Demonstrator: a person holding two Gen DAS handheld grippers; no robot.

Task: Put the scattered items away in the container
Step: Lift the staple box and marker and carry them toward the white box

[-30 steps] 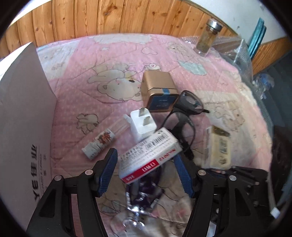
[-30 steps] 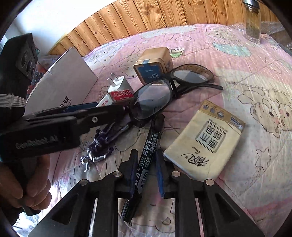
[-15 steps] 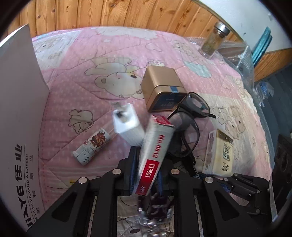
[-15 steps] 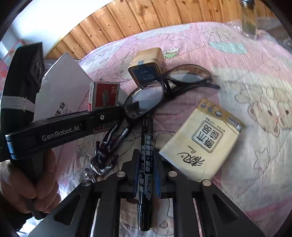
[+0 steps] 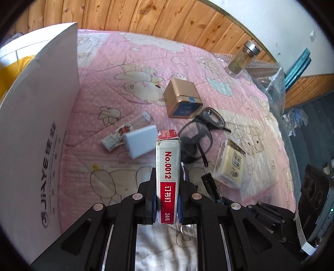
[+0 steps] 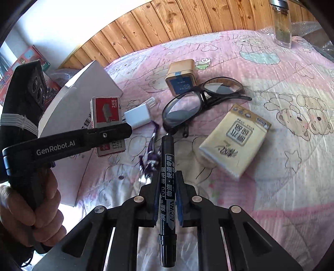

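My left gripper (image 5: 167, 183) is shut on a red and white staple box (image 5: 168, 166) and holds it above the pink quilt; the box also shows in the right wrist view (image 6: 107, 116). My right gripper (image 6: 168, 181) is shut on a black marker (image 6: 167, 187), lifted off the quilt. The white cardboard box (image 5: 39, 116) stands at the left, also in the right wrist view (image 6: 83, 93). On the quilt lie a white charger plug (image 5: 139, 140), a small tube (image 5: 117, 137), a gold tin (image 5: 181, 100), black glasses (image 5: 200, 129), a tissue pack (image 6: 233, 139) and a purple keychain (image 6: 149, 158).
A glass jar (image 5: 242, 58) stands at the far side of the bed by bubble wrap (image 5: 269, 77). A wooden wall panel (image 5: 146, 18) runs behind. The bed edge drops off at the right. My left gripper's body (image 6: 62, 141) crosses the right wrist view.
The left gripper closed on the staple box and lifted it upright off the charger. The right gripper, shut on the marker, raised it off the quilt.
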